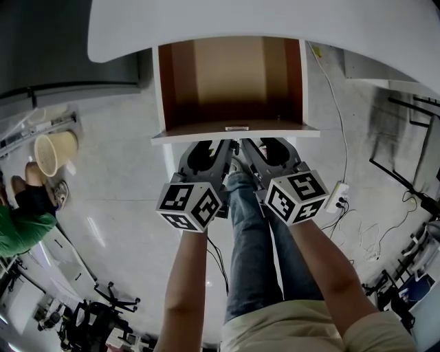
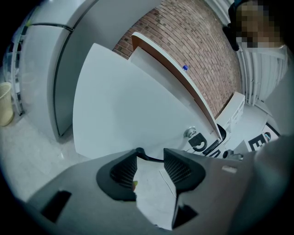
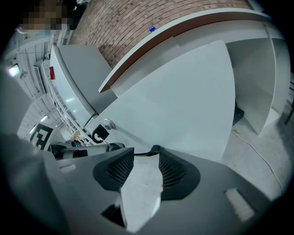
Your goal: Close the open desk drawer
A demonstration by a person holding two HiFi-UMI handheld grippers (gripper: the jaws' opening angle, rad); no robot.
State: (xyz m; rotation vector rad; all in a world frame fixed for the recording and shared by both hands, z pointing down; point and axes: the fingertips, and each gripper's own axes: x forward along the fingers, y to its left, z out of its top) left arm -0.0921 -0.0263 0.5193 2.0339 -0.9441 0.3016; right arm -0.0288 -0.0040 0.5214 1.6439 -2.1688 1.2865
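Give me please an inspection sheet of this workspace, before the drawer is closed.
Surface: white desk top, nothing seen on it.
Job's things: drawer open, inside empty; white front carries a lock.
Clutter: wicker basket on the floor.
Grippers: left gripper and right gripper close to the front, jaws apart, holding nothing.
Cables: white cable runs to a power strip.
Surroundings: brick wall, office chair, person in green.
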